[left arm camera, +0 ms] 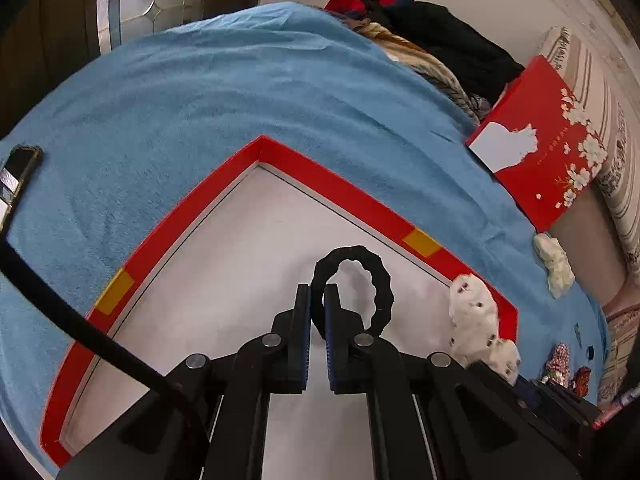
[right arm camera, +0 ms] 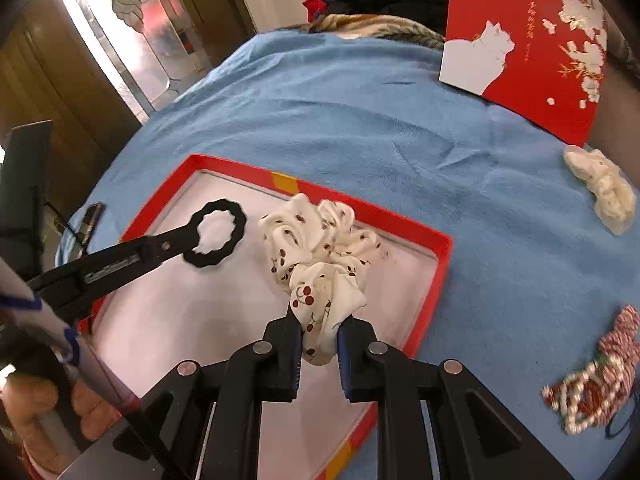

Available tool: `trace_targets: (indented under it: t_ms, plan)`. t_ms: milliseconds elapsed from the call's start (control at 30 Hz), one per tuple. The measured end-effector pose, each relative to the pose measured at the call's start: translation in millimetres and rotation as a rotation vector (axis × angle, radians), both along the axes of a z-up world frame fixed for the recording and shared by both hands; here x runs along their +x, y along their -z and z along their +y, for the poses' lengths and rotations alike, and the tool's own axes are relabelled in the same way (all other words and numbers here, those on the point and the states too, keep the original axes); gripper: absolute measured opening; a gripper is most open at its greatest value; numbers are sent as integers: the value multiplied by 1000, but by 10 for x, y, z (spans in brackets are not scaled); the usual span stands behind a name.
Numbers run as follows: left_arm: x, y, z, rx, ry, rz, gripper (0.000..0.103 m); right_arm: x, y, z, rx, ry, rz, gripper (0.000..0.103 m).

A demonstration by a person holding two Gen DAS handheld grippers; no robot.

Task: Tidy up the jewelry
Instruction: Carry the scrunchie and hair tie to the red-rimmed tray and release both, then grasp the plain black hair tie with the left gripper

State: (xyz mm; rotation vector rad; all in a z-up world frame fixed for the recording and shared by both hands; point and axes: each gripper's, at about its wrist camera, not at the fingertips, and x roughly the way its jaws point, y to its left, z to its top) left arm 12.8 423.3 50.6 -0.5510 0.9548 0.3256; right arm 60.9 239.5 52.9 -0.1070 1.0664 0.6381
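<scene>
A red-rimmed box (left arm camera: 332, 188) with a white floor lies on a blue blanket; it also shows in the right wrist view (right arm camera: 440, 264). My left gripper (left arm camera: 317, 308) is shut on a black wavy hair tie (left arm camera: 380, 280), held just above the box floor; the tie (right arm camera: 236, 232) and left gripper (right arm camera: 160, 248) show in the right view. My right gripper (right arm camera: 318, 336) is shut on a white cherry-print scrunchie (right arm camera: 320, 248) resting in the box, seen in the left view (left arm camera: 476, 320).
A cream scrunchie (right arm camera: 604, 192) and a red-and-white beaded piece (right arm camera: 596, 384) lie on the blanket (right arm camera: 360, 120) to the right. The red box lid (right arm camera: 528, 36) leans at the back right. Clothes (left arm camera: 432, 40) are piled behind. A phone (left arm camera: 20, 172) lies far left.
</scene>
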Motion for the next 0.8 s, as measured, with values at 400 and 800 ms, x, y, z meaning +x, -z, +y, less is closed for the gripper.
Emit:
trace_targets:
  t_ms: [400, 800]
  plan:
    - [-65, -131, -57, 27, -29, -46, 35, -96, -186, -29, -7, -9, -79, 51]
    - [-383, -562, -858, -21, 161, -154, 38, -633, -433, -1347, 10, 171, -97, 55]
